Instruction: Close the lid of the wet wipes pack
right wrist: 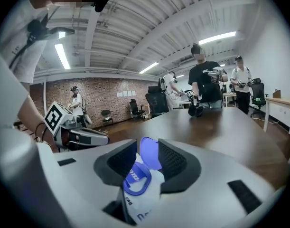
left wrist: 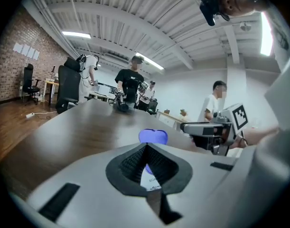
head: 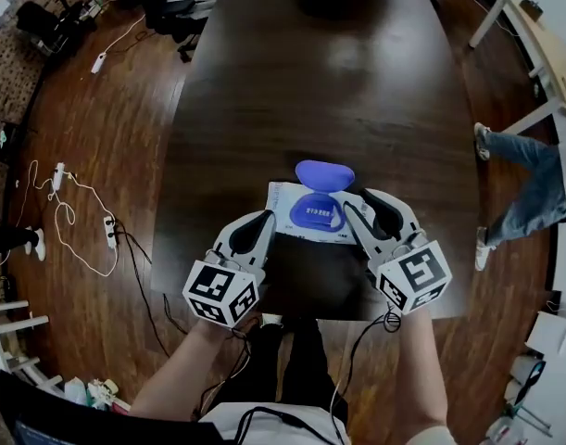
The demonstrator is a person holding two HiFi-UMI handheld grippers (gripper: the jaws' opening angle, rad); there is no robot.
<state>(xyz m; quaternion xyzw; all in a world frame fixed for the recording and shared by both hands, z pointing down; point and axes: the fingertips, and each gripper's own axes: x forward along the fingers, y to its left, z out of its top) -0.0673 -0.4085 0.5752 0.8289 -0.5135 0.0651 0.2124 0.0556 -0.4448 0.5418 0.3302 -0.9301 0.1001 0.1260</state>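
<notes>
Much bare table (head: 357, 82) beyond pack (head: 287, 202), seemingly

A wet wipes pack (head: 284, 207) lies in front of you, a flat, soft white packet with some print on it. It rests flat on the dark wooden table (head: 310, 82), close to the edge nearest you. Its lid (head: 324, 174) is open. The lid is a rounded, heart-like flap of blue-violet plastic, hinged at the far side of the opening and tipped back away from you. On the packet's top face sits a matching blue oval frame (head: 317, 213) around the dispensing opening, uncovered, with a paler patch inside it. Seen from low down, the lid stands upright above this frame.
</notes>
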